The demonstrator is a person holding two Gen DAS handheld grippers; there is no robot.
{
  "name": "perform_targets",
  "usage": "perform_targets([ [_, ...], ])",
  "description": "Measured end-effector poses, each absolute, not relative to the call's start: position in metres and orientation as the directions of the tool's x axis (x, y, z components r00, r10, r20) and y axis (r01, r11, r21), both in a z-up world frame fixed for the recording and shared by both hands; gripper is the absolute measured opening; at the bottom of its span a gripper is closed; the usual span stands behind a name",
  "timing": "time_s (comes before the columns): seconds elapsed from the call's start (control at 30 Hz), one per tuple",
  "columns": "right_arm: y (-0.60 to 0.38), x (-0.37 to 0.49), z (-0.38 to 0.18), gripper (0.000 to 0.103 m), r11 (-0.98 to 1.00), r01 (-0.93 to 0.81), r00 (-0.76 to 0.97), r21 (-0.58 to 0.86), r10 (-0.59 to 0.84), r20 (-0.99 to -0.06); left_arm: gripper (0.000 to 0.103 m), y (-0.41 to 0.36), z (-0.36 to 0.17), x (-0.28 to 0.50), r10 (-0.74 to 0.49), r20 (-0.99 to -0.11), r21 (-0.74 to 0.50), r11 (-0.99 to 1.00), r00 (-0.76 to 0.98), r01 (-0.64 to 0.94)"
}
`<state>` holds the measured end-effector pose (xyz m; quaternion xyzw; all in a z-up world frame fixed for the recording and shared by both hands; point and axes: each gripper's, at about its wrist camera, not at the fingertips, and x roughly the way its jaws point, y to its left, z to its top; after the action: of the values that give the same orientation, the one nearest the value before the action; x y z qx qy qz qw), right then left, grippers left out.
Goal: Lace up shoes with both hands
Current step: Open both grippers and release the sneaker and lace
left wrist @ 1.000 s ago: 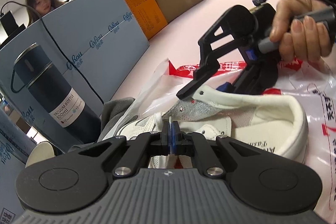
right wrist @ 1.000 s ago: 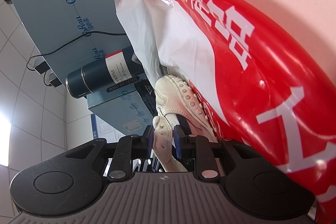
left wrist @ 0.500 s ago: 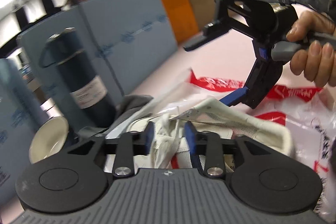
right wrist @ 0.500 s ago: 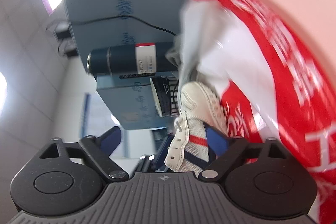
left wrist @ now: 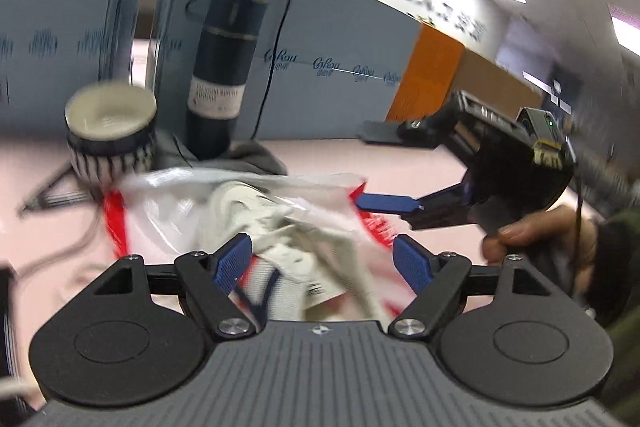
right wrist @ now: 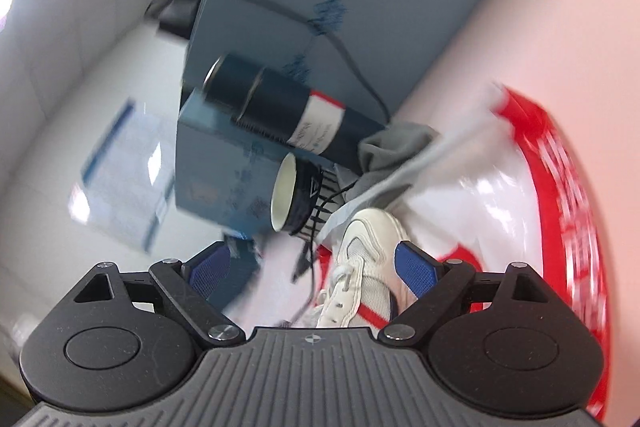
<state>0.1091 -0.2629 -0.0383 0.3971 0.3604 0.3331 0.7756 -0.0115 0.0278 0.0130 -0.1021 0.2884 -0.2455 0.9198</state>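
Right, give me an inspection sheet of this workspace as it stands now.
Surface: pale pink table, largely covered near the tools.
Job's things: white shoe lying on a red and white plastic bag; its white lace loose near the right tool. Blur hides how far it is laced.
Clutter: dark vacuum bottle, striped cup, grey cloth, blue box.
Grippers: left tool open, shoe between its fingers; right tool open, holding nothing, a hand on its handle.
Cables: a dark one runs down the blue partition.
Surroundings: office; a person behind the partition.
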Motion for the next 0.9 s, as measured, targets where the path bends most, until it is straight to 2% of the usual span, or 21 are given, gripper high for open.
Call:
perform_targets([
  [0.17, -0.250, 0.139, 0.004, 0.093, 0.527, -0.328, 0.445, 0.784, 0.818, -0.363, 0.075, 0.003, 0.023, 0.008, -0.507, -0.516, -0.357, 0.860, 0.691, 0.365],
  [0.37, -0.236, 0.170, 0.094, 0.101, 0.627, -0.520, 0.461, 0.581, 0.778, -0.427, 0.075, -0.035, 0.027, 0.021, -0.386, -0.621, -0.260, 0.922, 0.682, 0.286],
  [0.47, -0.233, 0.164, 0.133, 0.103, 0.632, -0.622, 0.509, 0.462, 0.775, -0.374, 0.075, -0.044, 0.019, 0.021, -0.341, -0.643, -0.237, 0.940, 0.686, 0.244],
  [0.53, -0.234, 0.156, 0.137, 0.103, 0.620, -0.643, 0.547, 0.449, 0.783, -0.297, 0.075, -0.047, 0.013, 0.021, -0.328, -0.644, -0.238, 0.945, 0.691, 0.226],
  [0.6, -0.233, 0.156, 0.124, 0.103, 0.606, -0.610, 0.551, 0.510, 0.787, -0.278, 0.075, -0.050, 0.008, 0.021, -0.321, -0.635, -0.239, 0.947, 0.703, 0.217],
  [0.67, -0.231, 0.164, 0.092, 0.103, 0.595, -0.505, 0.515, 0.626, 0.789, -0.335, 0.075, -0.052, 0.003, 0.021, -0.314, -0.625, -0.239, 0.949, 0.715, 0.207],
  [0.77, -0.235, 0.169, 0.034, 0.100, 0.540, -0.310, 0.461, 0.782, 0.805, -0.373, 0.075, -0.055, -0.003, 0.022, -0.296, -0.615, -0.230, 0.954, 0.731, 0.192],
  [0.83, -0.242, 0.165, 0.004, 0.099, 0.483, -0.213, 0.465, 0.849, 0.815, -0.347, 0.069, -0.055, -0.005, 0.023, -0.274, -0.612, -0.209, 0.961, 0.742, 0.183],
  [0.87, -0.245, 0.163, -0.008, 0.096, 0.455, -0.173, 0.466, 0.874, 0.819, -0.335, 0.068, -0.055, -0.007, 0.024, -0.274, -0.611, -0.204, 0.961, 0.742, 0.186],
  [0.9, -0.248, 0.161, -0.017, 0.091, 0.430, -0.144, 0.464, 0.891, 0.825, -0.323, 0.062, -0.055, -0.008, 0.024, -0.274, -0.611, -0.200, 0.961, 0.743, 0.190],
])
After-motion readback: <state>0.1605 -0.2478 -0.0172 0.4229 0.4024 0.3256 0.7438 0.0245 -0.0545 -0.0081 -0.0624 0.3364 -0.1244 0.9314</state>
